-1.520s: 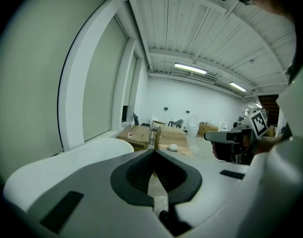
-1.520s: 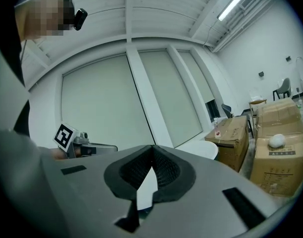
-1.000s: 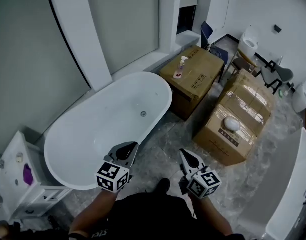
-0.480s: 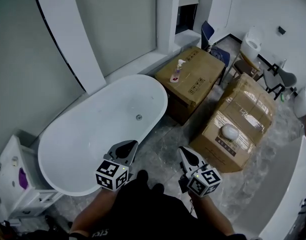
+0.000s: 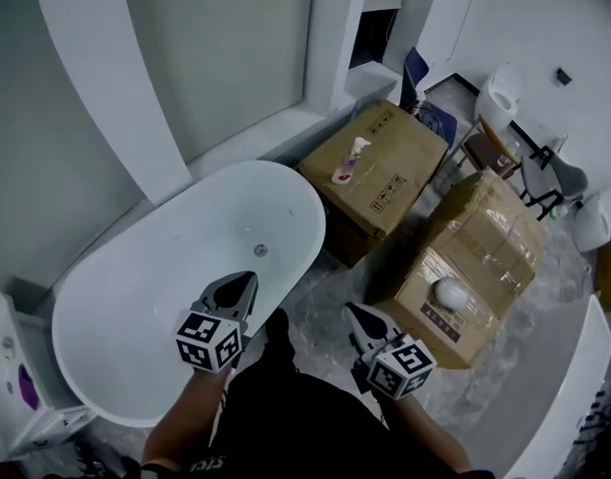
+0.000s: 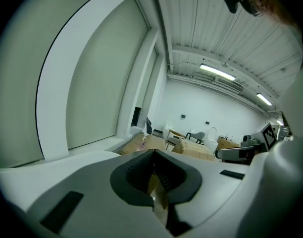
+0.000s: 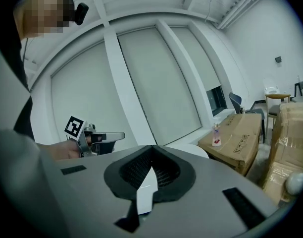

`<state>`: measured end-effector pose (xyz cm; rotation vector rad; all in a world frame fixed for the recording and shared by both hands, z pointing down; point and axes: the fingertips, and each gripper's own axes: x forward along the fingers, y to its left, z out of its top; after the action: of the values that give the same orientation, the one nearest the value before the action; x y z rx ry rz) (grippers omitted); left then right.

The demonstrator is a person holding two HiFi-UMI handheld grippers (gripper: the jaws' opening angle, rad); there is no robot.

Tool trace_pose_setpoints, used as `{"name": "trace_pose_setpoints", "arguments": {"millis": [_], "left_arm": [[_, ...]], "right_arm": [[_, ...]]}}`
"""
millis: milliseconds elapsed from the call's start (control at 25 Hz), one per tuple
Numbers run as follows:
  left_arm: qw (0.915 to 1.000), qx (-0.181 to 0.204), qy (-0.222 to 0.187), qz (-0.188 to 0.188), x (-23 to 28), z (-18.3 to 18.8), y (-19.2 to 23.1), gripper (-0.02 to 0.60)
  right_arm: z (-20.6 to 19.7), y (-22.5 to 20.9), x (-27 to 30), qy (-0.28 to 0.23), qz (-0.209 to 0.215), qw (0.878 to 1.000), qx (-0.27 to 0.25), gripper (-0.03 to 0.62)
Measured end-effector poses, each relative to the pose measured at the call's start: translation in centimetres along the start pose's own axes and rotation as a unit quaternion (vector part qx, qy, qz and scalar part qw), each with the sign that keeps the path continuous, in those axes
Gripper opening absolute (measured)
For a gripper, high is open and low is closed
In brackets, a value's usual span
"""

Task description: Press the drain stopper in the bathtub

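1. Nearest, at the bottom edge of the head view: two forearms in dark sleeves, one gripper in each hand, a marker cube on each.
2. Left gripper point(image 5: 242, 282): jaws pressed together tip to tip, nothing between them; held over the near rim of the bathtub point(image 5: 116, 307), tips pointing into the basin.
3. Right gripper point(image 5: 357, 312): jaws likewise closed tip to tip, empty; held over the grey marbled floor point(image 5: 330, 267) off the tub's right end, apart from the left gripper.
4. Between the two grippers, lower down: a dark shoe point(image 5: 278, 324) on the floor, just beside the tub's near rim.
5. Inside the white oval tub: drain stopper point(image 5: 260, 250), small and round, on the tub's bottom toward the right end; beyond the left gripper's tips and clear of them; raised or pressed down, impossible to tell.
6. At the tub's left end: a white cabinet point(image 5: 8, 362), cut off by the picture's edge, with something purple point(image 5: 26, 387) on it.
7. Past the tub's right end: a cardboard box point(image 5: 395, 168), with a small bottle point(image 5: 351, 158) upright near the left edge of its top.
8. Right of that: a larger taped box point(image 5: 490, 238), with a white rounded object point(image 5: 448, 292) near its closest end.
9. Farthest: a blue chair point(image 5: 417, 73), a white toilet-like fixture point(image 5: 500, 83) and a dark chair point(image 5: 550, 178) near the white back wall; behind the tub, a grey wall crossed by a broad white curved band.
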<state>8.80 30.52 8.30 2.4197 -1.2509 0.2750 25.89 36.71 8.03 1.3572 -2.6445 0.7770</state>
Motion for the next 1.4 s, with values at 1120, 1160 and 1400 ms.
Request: {"name": "trace_pose_setpoints", "arguments": {"millis": [1120,1160,1400], "left_arm": [[0.9962,-0.051,0.039,0.059,16.1,7.7,18.1,0.015],[0.9963,-0.050,0.036,0.059,16.1,7.8,18.3,0.015],[0.9975,-0.046,0.018,0.049,14.5,8.2,18.6,0.015]], "right_arm": [[6.4,-7.8,29.0,0.130,0.105,0.986,-0.002,0.014],[6.5,-7.6,29.3,0.132,0.107,0.985,-0.006,0.014],[7.1,-6.4,31.0,0.139,0.096,0.985,-0.033,0.014]]}}
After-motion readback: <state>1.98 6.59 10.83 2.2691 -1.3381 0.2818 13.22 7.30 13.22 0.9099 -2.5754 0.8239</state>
